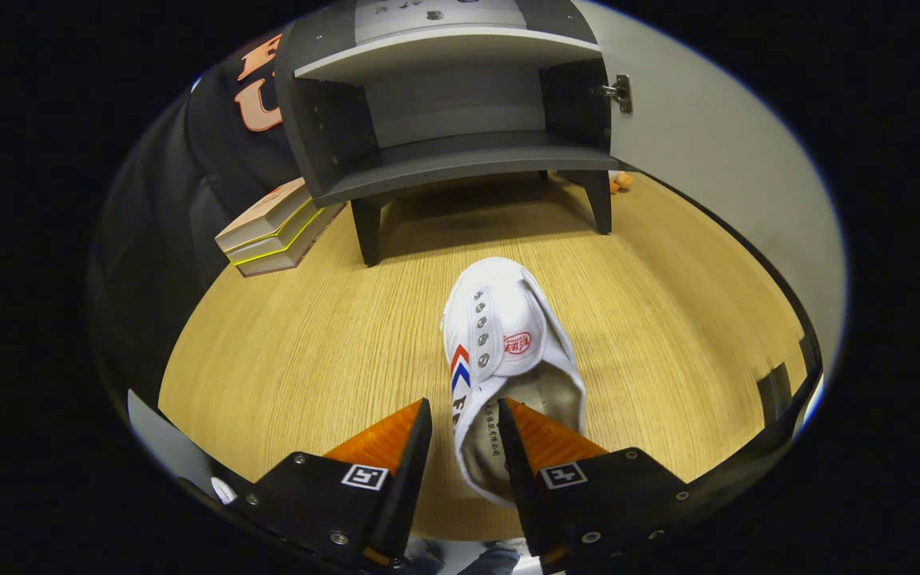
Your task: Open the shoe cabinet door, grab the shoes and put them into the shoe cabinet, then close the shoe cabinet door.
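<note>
The shoe cabinet stood at twelve o'clock from the gripper, well beyond it across the wood floor, its door already swung wide at about two o'clock and its lower shelf bare and waiting. A stack of boxes lay at ten o'clock beside the cabinet's left leg, and something small and orange sat at one o'clock behind the right leg — too small to tell what. The white shoe rested on the floor just ahead, toe toward the cabinet. The gripper straddled the shoe's left heel wall, the right finger inside the opening and the left finger outside; the fingers stood parted, with a gap showing between the left one and the canvas, so the hold did not look made yet. The main risk, as I judged it, was the thin soft collar: pinched on so little material, the shoe could fold, hang toe-down and swing — then catch the shelf's front lip or the cabinet leg on the way in. A shallow bite might also let it slip out mid-carry. The open door at two o'clock could be nudged by a wide approach.
</note>
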`<state>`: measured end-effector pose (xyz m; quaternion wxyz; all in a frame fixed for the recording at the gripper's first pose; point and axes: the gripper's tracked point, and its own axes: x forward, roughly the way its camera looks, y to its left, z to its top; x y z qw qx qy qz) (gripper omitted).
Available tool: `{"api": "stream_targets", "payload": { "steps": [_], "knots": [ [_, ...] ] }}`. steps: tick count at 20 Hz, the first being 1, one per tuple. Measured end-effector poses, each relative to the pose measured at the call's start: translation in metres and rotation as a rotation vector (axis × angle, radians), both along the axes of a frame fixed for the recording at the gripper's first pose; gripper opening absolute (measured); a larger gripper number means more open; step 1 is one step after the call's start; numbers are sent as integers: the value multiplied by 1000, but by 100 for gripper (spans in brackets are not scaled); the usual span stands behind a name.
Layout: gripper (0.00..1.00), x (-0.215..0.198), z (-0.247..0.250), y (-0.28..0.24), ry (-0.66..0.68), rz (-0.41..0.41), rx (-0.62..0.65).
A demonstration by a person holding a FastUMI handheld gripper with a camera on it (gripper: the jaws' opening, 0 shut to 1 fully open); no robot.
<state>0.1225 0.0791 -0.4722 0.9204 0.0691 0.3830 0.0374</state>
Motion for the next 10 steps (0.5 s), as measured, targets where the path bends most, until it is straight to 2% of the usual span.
{"api": "stream_targets", "payload": {
  "steps": [3,5,6,7,8,10],
  "knots": [
    [53,10,-6,-3,7,-16,-6],
    [41,15,-4,-2,-1,-25,15],
    [28,15,-6,2,0,-25,27],
    [21,14,-5,3,-3,-21,26],
    [10,15,-4,1,-12,-17,17],
    [1,13,-3,1,-13,-10,1]
  ]
}}
